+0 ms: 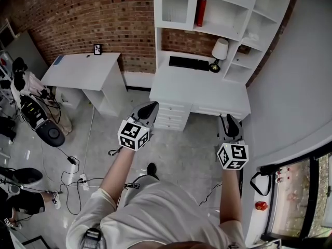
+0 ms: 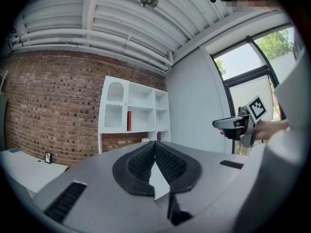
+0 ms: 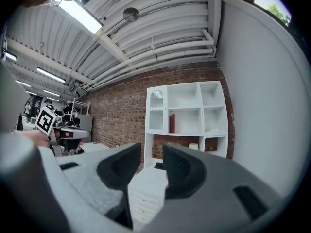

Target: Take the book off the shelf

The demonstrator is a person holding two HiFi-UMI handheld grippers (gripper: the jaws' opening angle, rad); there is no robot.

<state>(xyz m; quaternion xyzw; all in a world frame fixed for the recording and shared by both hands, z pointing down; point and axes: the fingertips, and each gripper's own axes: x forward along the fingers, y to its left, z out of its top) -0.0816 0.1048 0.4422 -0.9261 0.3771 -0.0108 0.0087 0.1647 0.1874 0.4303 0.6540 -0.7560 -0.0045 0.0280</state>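
One red book (image 1: 201,11) stands upright in the white shelf (image 1: 244,4), in the upper row, against the left wall of the wide open compartment, just beside the compartment with the glazed door. It is the only book on the shelf.

There are two claws, one in each of the person's hands. The left claw (image 1: 149,109) has its jaws closed tip to tip with nothing between them, as the left gripper view shows (image 2: 155,145). The right claw (image 1: 229,120) stands partly open and empty – a clear gap shows between its two pads (image 3: 151,153).

Both claws hang in the air in front of the tabletop (image 1: 207,95), short of its front edge and well apart from the book, which is ahead of them and higher. In the right gripper view the book (image 3: 172,123) sits above the claw, a little to the right of the gap; in the left gripper view it (image 2: 129,121) sits above and to the left of the closed tips.

On the tabletop are one lamp (image 1: 219,51) near the rear right corner and one dark keyboard (image 1: 189,63) along the rear edge. A second white tabletop (image 1: 83,71) stands further left – against the brick wall.
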